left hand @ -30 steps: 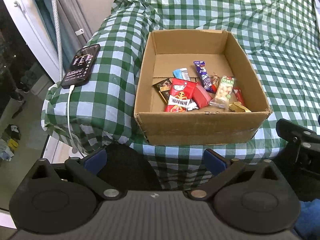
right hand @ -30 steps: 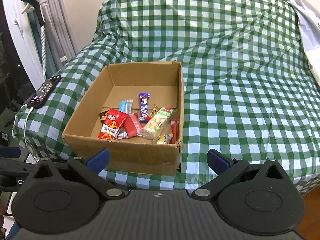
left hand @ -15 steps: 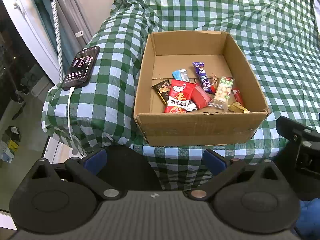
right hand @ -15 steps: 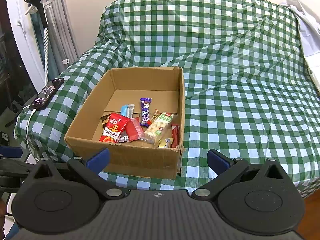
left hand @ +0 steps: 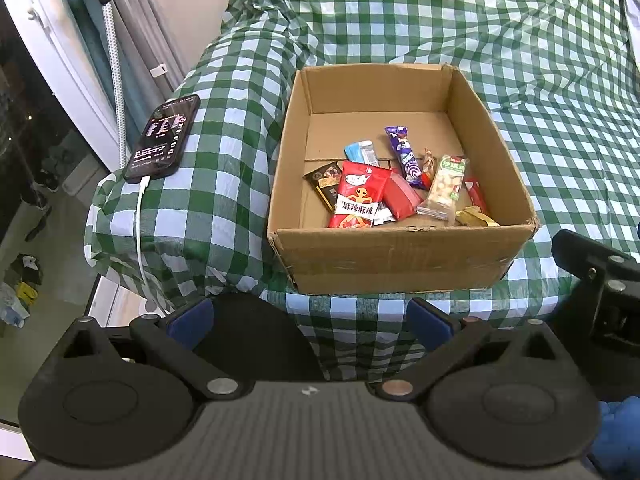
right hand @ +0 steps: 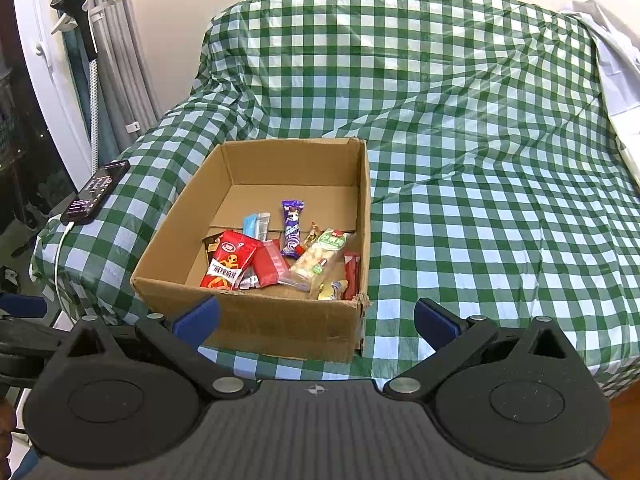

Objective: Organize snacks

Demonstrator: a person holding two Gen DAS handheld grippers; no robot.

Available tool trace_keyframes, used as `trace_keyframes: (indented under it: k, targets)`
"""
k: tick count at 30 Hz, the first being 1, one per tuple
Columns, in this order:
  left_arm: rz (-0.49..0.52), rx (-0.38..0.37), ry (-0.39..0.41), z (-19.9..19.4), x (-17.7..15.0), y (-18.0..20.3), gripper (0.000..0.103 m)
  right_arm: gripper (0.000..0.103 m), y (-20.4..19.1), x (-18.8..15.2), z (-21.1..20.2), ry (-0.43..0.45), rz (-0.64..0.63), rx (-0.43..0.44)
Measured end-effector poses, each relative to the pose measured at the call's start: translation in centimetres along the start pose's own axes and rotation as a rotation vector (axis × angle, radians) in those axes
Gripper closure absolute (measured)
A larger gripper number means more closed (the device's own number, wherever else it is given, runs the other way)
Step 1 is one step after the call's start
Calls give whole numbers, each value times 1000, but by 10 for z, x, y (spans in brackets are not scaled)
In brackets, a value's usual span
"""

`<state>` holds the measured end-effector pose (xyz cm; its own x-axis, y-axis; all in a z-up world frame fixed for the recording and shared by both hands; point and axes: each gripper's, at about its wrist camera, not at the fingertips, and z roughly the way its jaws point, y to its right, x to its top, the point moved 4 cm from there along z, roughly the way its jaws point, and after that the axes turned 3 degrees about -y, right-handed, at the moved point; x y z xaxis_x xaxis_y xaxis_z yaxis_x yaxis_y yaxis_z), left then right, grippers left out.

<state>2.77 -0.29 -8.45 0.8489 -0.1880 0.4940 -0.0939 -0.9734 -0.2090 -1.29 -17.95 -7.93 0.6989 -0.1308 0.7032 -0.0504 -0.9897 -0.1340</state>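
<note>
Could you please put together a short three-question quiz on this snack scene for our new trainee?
1. True or false: the cardboard box holds the snacks.
2. Which lies left of the box on the green checked cloth: A) phone B) mug C) book?
3. Fill in: the purple wrapper lies beside the ____ wrapper, farther in than the red packet.

Key: 1 true; 2 A, the phone; 3 blue.
</note>
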Motion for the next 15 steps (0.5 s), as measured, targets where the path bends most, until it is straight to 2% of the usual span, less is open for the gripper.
trace_keyframes:
  k: [15]
  targets:
    - [8,-2,1,1,0,1,0,1,-1,-1,1,-1,6,-3]
